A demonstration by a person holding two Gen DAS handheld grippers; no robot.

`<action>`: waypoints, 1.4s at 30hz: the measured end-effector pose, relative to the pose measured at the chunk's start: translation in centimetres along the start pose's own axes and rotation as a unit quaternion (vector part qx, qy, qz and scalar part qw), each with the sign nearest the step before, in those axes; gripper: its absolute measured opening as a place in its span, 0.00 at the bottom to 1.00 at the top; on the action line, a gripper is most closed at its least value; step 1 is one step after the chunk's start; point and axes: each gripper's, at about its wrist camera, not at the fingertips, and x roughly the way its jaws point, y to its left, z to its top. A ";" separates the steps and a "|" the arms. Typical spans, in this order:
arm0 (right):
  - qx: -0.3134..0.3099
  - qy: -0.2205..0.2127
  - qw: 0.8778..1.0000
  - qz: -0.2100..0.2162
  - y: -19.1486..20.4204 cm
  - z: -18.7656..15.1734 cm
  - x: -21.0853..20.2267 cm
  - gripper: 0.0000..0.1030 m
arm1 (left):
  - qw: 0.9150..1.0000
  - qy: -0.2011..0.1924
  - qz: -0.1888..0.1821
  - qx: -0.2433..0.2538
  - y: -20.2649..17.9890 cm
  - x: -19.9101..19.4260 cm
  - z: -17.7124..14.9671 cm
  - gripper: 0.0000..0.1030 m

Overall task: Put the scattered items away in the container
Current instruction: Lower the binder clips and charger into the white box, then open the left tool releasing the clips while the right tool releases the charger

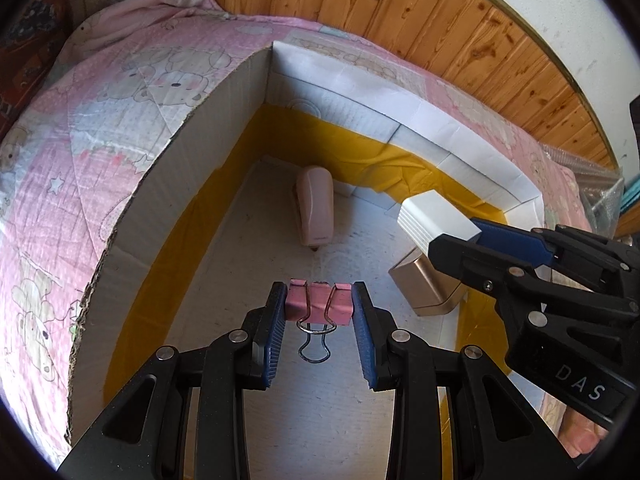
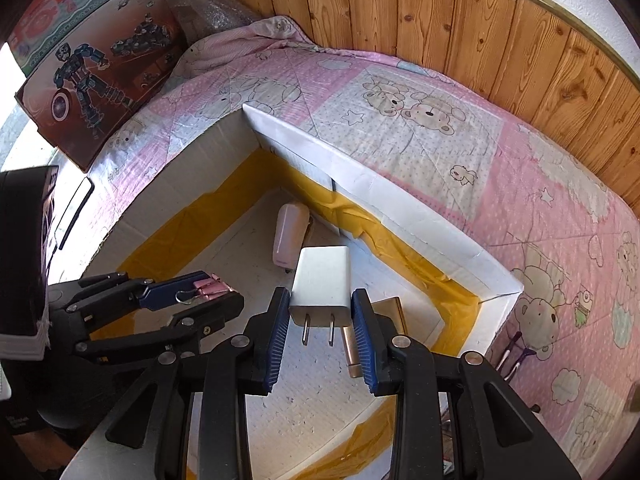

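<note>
Blue pads of your left hand-held gripper (image 1: 319, 303) clamp a pink binder clip (image 1: 319, 306); your right hand-held gripper (image 2: 320, 312) clamps a white charger (image 2: 321, 286) beside it. Both tilt steeply downward over the white box (image 1: 224, 128) on the bed (image 2: 420, 128), evidently for release; a pink stapler (image 1: 316, 208) lies ahead.

Bright daylight fills both views, blown out white at the left edge of the right wrist view. Strong fisheye bending curves the wood panelling (image 1: 460, 36); corners fall black. Focus is sharp, shadows soft.
</note>
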 end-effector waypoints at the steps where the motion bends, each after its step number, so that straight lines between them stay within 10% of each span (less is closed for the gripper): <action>1: 0.005 0.003 1.000 0.003 -0.1 0.2 0.3 0.32 | 1.000 -0.003 0.004 0.004 -0.2 -0.1 0.1 0.33; 42: 0.121 0.076 0.990 0.014 -2.6 1.9 4.2 0.33 | 0.999 0.019 0.030 -0.019 1.4 0.9 1.8 0.45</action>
